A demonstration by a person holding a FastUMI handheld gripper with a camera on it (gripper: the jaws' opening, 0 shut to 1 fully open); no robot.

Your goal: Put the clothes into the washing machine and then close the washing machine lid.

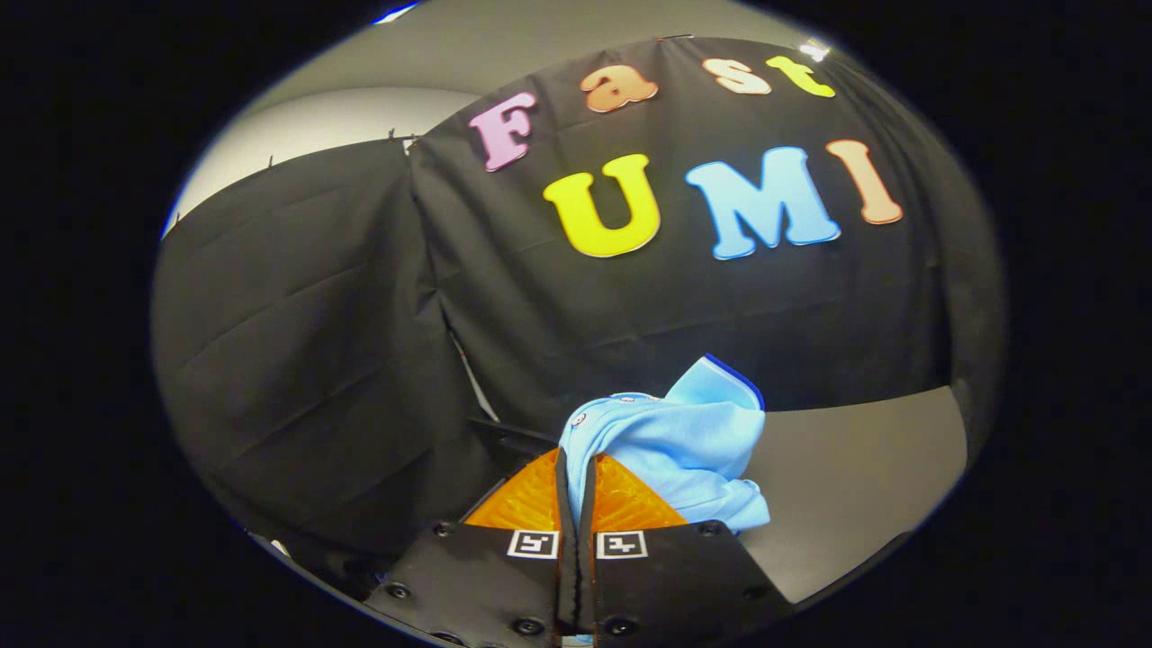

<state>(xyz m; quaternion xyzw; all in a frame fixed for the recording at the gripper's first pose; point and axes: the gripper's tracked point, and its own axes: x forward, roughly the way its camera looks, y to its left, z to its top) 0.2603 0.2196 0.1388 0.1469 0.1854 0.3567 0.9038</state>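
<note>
Gripper view has a light blue garment (670,445) bunched up right at the fingertips of the gripper (576,477). It is a soft, crumpled piece of clothing with a dark blue edge along its raised upper fold and a few small snap buttons along a placket on the side nearer the left finger. A strip of the cloth runs down into the narrow gap between the two fingers, and the bulk of it spills over the top of the right finger and hangs past its outer side.

The fingers stand almost fully together, with only a thin slit left between them, and both press on the pinched strip of fabric, so the claw has a firm hold of the garment. Each finger carries a small square black-and-white marker (533,544) near its base.

Beyond the garment and to the right of the fingers lies a flat grey surface (855,468), smooth and bare where it shows. The garment is lifted above it rather than lying flat on it, as far as can be judged. A black cloth wall (297,360) hangs behind the surface and wraps round to the left side in loose folds, with a seam where two panels meet. Above the cloth, a pale wall or ceiling (342,117) shows.
</note>
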